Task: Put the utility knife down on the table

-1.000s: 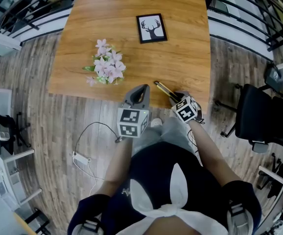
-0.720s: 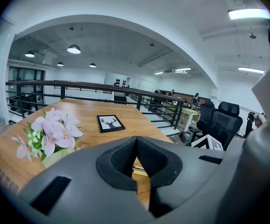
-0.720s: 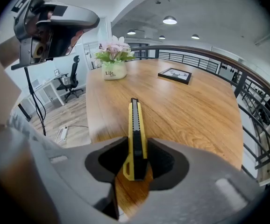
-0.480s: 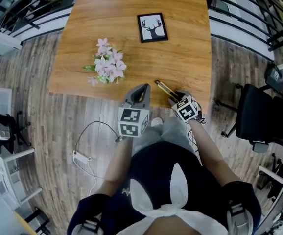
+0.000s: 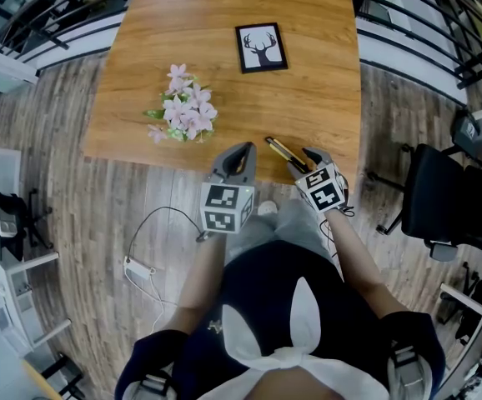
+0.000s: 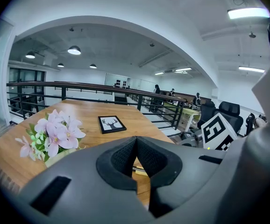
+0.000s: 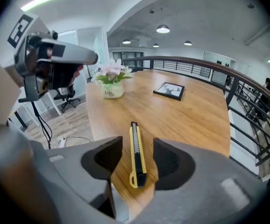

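The yellow and black utility knife [image 5: 281, 151] lies flat on the wooden table [image 5: 224, 23] near its front right edge, blade end pointing away from me. In the right gripper view the knife [image 7: 136, 153] shows lying on the wood below the gap of my right gripper [image 7: 137, 146], whose jaws are opening and do not touch it. In the head view my right gripper [image 5: 307, 158] hovers just above the knife's near end. My left gripper [image 5: 239, 153] hangs still at the table's front edge, its jaws [image 6: 136, 143] shut with nothing between them.
A bunch of pink flowers [image 5: 184, 111] in a small pot stands left of the middle, and a framed deer picture [image 5: 262, 47] lies further back. A black office chair [image 5: 441, 198] stands to the right. A cable and power strip [image 5: 141, 269] lie on the floor.
My right gripper's jaws have spread and let go of the knife, and the gripper has lifted off it. The knife stays on the table. The left gripper has not moved.
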The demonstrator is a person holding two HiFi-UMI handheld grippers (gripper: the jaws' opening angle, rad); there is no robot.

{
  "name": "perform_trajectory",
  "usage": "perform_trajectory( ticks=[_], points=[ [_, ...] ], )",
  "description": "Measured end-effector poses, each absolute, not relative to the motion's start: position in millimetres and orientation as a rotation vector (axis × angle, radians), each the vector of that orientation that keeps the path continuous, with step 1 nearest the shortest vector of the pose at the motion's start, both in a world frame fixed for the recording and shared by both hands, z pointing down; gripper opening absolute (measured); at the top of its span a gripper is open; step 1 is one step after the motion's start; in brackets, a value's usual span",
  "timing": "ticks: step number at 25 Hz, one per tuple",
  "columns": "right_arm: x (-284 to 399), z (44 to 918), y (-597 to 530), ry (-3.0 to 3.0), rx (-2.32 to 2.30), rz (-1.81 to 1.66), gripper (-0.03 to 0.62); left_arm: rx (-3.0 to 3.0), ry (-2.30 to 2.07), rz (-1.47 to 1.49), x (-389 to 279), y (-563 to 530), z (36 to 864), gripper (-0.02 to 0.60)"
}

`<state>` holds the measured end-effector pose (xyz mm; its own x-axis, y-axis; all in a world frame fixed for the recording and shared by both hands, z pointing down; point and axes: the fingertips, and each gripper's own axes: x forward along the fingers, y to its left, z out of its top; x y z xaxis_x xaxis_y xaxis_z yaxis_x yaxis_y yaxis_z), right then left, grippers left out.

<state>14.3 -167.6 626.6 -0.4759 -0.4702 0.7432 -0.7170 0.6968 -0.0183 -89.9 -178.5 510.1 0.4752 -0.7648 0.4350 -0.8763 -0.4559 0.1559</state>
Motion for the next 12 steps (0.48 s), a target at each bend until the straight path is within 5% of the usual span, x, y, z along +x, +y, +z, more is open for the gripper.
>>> perform_trajectory(
  ticks=[12],
  points=[
    [8.4,532.8,-175.3,-2.337,1.026,0.250,0.069,2.389,-1.379,0.404,-87.6,-176.3,501.6,0.017]
  ],
)
